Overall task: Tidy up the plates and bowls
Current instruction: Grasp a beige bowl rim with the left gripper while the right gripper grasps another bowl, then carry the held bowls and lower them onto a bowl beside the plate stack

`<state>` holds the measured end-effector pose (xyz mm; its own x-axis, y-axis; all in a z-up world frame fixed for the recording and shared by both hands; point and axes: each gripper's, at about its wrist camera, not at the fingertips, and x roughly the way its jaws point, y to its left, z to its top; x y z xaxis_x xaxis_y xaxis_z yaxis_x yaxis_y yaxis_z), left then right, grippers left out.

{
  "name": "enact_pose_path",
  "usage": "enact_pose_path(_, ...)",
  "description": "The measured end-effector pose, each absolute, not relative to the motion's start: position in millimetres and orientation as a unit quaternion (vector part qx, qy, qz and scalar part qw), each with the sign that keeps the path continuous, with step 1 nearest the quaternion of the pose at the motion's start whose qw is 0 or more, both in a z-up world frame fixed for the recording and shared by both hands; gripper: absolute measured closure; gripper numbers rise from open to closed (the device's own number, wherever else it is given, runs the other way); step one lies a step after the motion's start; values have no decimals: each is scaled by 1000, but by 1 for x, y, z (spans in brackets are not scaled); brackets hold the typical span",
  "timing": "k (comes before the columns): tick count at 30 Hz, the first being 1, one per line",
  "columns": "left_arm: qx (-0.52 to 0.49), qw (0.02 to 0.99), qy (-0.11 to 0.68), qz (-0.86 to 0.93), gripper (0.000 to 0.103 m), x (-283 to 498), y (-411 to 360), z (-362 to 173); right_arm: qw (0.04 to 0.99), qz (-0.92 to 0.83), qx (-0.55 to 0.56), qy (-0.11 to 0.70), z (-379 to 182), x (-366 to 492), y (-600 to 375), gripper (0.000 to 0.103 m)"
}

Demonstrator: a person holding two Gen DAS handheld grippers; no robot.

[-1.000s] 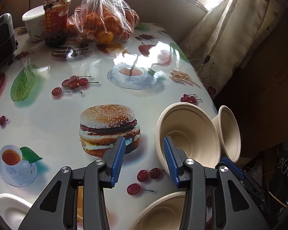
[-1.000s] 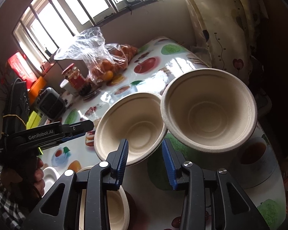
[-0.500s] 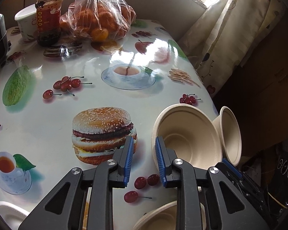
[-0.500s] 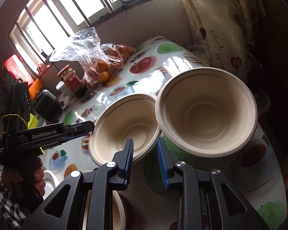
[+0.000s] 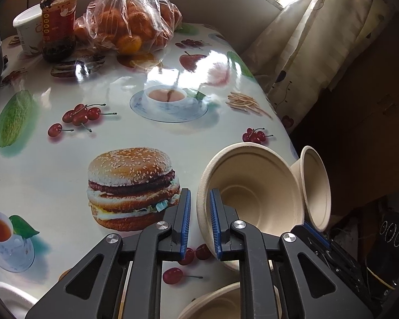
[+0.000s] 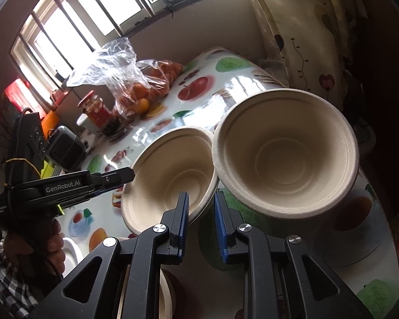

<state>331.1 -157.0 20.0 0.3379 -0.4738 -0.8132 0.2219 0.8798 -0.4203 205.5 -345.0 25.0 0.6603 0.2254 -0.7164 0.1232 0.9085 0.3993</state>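
Beside the burger print: left gripper has narrowed — now pinching bowl rim
Right gripper: jaws narrowed, empty — second bowl just beside

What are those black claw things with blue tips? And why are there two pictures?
Those are grabber tools, one in each of a person's hands, each with a camera looking along its fingers. One picture comes from the left gripper, the other from the right gripper. The table, printed with food pictures, holds a jar and a bag of oranges. The left gripper's fingers sit either side of one paper bowl at its rim; a second bowl tilts beside it.
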Motion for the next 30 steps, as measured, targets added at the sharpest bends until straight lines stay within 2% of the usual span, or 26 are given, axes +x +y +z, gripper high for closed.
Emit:
enact_pose_path(2,-118,809,534,-217,92,331,-158,20,886,29,213,411,25,206,-345,84)
enact_pose_path(30,-132,816,524,-207,93,324,-142,30,884,40,221,411,25,209,-338,85)
